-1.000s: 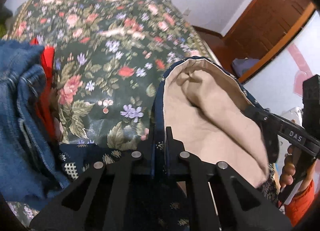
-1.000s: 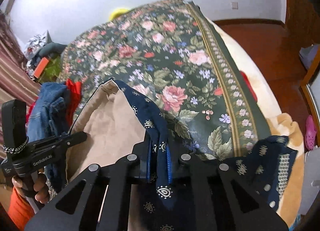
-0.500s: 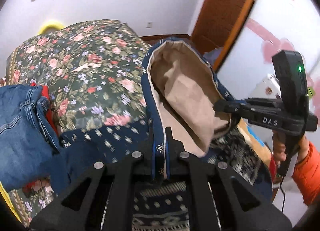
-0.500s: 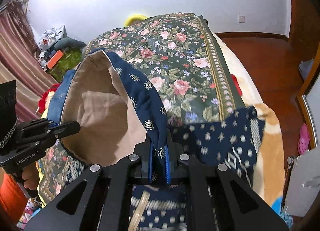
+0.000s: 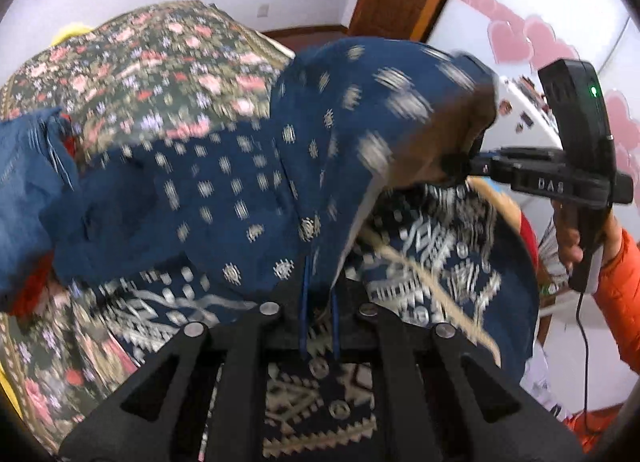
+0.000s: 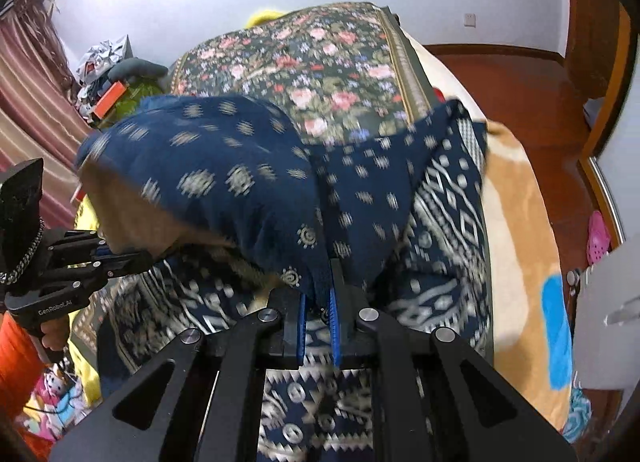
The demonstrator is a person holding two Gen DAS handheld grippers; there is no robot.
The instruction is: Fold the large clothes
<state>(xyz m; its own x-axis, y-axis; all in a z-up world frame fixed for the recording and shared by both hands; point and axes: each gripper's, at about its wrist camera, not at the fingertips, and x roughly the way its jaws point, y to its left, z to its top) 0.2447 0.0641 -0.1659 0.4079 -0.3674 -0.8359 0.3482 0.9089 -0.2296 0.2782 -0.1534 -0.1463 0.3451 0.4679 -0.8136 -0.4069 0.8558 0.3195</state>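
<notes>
On right claw (image 5: 472,164) — "DAS"; left (image 6: 116,258) — "GenRobot.AI"

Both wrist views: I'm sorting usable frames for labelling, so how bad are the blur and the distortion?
Left wrist view: navy patterned garment and floral bedspread smeared by motion, gripper frame sharp. Right wrist view: similar smear on the cloth, room edges bowed by the fisheye, dark corners.
</notes>
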